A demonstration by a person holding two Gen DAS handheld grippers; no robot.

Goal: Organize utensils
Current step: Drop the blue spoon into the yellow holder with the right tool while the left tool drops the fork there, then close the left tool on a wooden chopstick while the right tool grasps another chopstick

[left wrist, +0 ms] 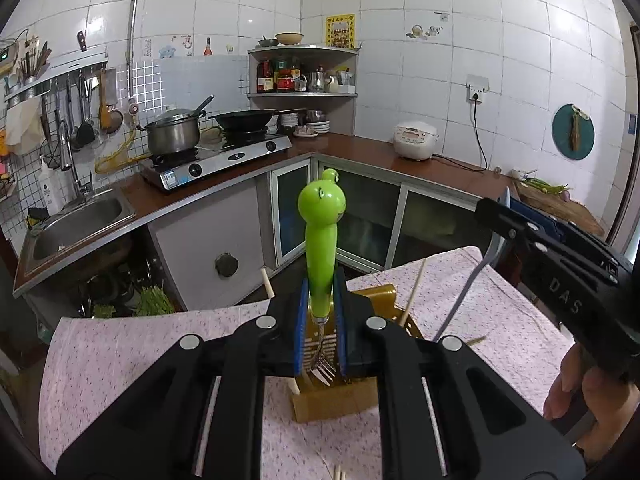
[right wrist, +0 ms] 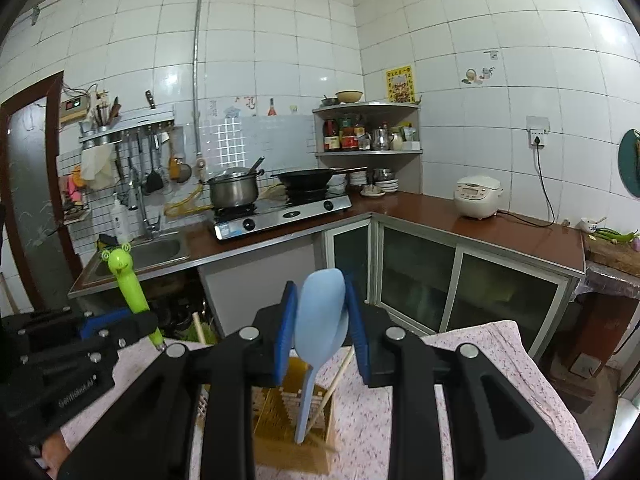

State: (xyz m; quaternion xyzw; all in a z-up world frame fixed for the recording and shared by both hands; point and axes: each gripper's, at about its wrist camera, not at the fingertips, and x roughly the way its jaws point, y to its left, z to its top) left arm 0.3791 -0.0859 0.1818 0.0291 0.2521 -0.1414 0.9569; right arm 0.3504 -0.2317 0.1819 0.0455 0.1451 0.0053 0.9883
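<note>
My left gripper (left wrist: pixel 320 316) is shut on a fork with a green frog-shaped handle (left wrist: pixel 321 240), held upright with its tines (left wrist: pixel 323 372) down over a golden slotted utensil holder (left wrist: pixel 340 400). My right gripper (right wrist: pixel 321 320) is shut on a light blue spoon (right wrist: pixel 320 312), bowl up, its handle reaching down into the same holder (right wrist: pixel 292 436). Wooden chopsticks (right wrist: pixel 336 380) stand in the holder. The right gripper (left wrist: pixel 560 256) shows at the right of the left wrist view, and the left gripper (right wrist: pixel 116 328) with the green fork (right wrist: pixel 128 280) at the left of the right wrist view.
The holder stands on a table with a pink patterned cloth (left wrist: pixel 500 320). Behind are a sink (left wrist: pixel 76 224), a gas stove (left wrist: pixel 216 160) with a pot and a wok, a corner shelf (left wrist: pixel 304 72), a rice cooker (left wrist: pixel 415 140) and a cutting board (left wrist: pixel 560 204).
</note>
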